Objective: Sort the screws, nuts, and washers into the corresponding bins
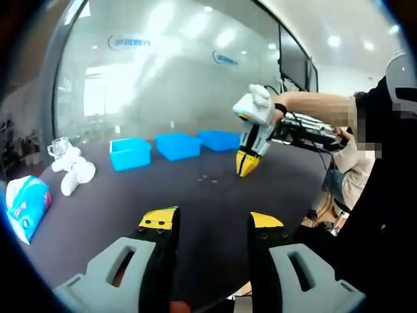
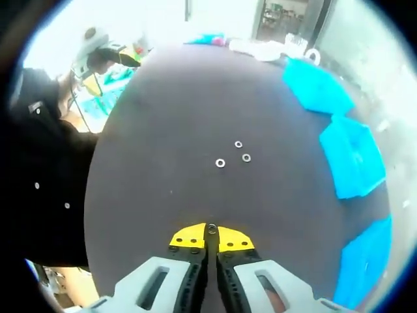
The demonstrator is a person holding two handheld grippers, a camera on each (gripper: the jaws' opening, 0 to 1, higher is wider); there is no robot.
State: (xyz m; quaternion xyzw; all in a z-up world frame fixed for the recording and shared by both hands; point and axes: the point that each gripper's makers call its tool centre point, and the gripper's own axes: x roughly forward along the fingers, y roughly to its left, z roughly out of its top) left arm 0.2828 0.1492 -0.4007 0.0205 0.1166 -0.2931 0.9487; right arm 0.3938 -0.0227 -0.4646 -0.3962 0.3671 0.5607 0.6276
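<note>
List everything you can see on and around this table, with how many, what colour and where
Bins: three, blue, in a row along the table's far edge in the left gripper view.
Small metal rings, washers or nuts: three, silvery, loose on the table ahead of the right gripper.
Tiny part: one, pinched at the right gripper's tips; kind unclear.
Table: one, dark.
White objects: a cluster, far left of the table.
Packet: one, blue and white, left edge of the table.
Clear cup: one, behind the white objects.
Left gripper: yellow tips, jaws apart, empty.
Right gripper: yellow tips, closed.
Person's sleeve: black.
</note>
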